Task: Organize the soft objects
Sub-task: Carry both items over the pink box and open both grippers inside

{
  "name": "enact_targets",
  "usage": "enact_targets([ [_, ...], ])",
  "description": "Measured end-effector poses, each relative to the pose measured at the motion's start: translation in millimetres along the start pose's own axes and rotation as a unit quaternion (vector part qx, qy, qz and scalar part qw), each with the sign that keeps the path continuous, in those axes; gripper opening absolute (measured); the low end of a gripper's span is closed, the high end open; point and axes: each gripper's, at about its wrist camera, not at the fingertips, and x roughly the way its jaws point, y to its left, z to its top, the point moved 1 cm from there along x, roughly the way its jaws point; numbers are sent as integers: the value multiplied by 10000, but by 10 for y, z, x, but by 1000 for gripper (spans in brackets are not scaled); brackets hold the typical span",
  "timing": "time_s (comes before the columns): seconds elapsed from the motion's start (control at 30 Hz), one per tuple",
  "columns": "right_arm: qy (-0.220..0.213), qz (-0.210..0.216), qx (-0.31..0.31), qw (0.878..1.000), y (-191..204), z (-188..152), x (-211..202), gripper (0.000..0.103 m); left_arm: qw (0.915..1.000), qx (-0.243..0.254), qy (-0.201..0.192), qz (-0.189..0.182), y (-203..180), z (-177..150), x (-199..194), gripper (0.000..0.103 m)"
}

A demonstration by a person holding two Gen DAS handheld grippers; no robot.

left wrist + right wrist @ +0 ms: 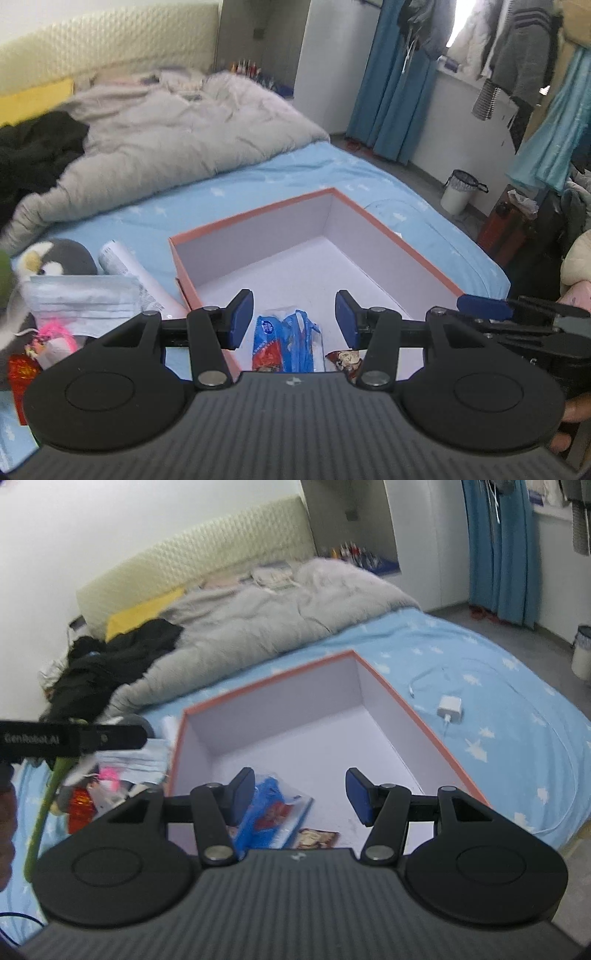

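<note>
An open orange-rimmed box [399, 236] with a white inside sits on the blue bed sheet; it also shows in the right wrist view [421, 716]. A blue tissue pack [288, 339] [269, 812] and a small red snack packet [345, 360] [317, 839] lie in its near end. My left gripper [294, 319] is open and empty above the tissue pack. My right gripper [301, 795] is open and empty above the box floor. Left of the box lie a grey penguin plush [55, 256], a pack of face masks [81, 299], a white roll [136, 277] and pink and red items [51, 339].
A grey duvet [166, 140] and black clothes [33, 147] cover the far bed. A white charger with cable [450, 709] lies right of the box. A bin [460, 192] stands on the floor. The other gripper shows at the right edge [517, 317] and left edge [70, 738].
</note>
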Motion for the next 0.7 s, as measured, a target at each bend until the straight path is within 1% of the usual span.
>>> enact_targets([
  [0.07, -147, 54, -82, 9998, 76, -37, -89, 57, 9999, 69, -145, 45, -31, -94, -136, 55],
  [0.23, -429, 214, -249, 9985, 264, -152, -283, 57, 9994, 136, -322, 84, -74, -354, -389, 55],
  [0.33, -570, 283, -285, 9976, 348, -244, -389, 57, 9990, 87, -406, 141, -60, -517, -528, 55],
  [0.5, -714, 465, -358, 9957, 490, -412, -538, 57, 9984, -85, -526, 167, 7, -731, -720, 55],
  [0.63, -717, 629, -426, 9945, 616, -535, -595, 57, 9974, -272, -619, 252, 62, -884, -873, 55],
  [0.7, -701, 646, -453, 9944, 682, -597, -609, 57, 9972, -303, -631, 263, 59, -963, -935, 55],
])
